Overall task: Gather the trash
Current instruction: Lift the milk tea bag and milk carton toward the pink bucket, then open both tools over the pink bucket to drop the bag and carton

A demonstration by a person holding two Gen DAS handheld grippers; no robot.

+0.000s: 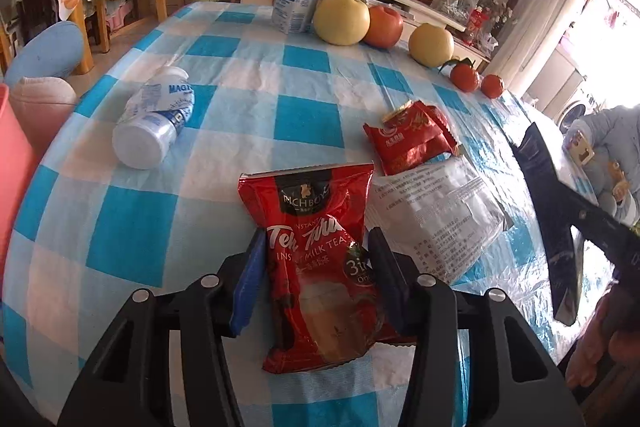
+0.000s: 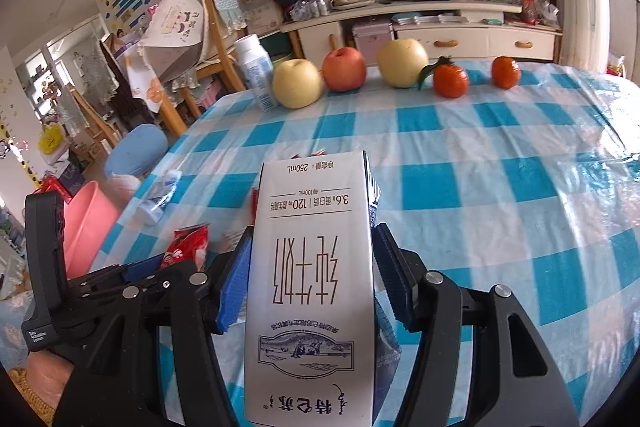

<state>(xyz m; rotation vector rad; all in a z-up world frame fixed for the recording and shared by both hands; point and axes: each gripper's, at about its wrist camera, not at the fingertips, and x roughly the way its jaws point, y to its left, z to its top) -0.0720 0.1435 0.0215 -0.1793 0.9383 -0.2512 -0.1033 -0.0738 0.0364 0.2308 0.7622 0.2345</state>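
On table | left gripper (image 1: 316, 251) clamps tea sachet (image 1: 316, 259) — right gripper (image 2: 310, 267) clamps milk carton (image 2: 312, 287)

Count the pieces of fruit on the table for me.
5, in a row along the far edge: pear, apple, second pear, then two tangerines, one with a leaf and one at the right end. More may be hidden.

Tea sachet (image 1: 320, 267) — between gripper pads (image 1: 248, 287)
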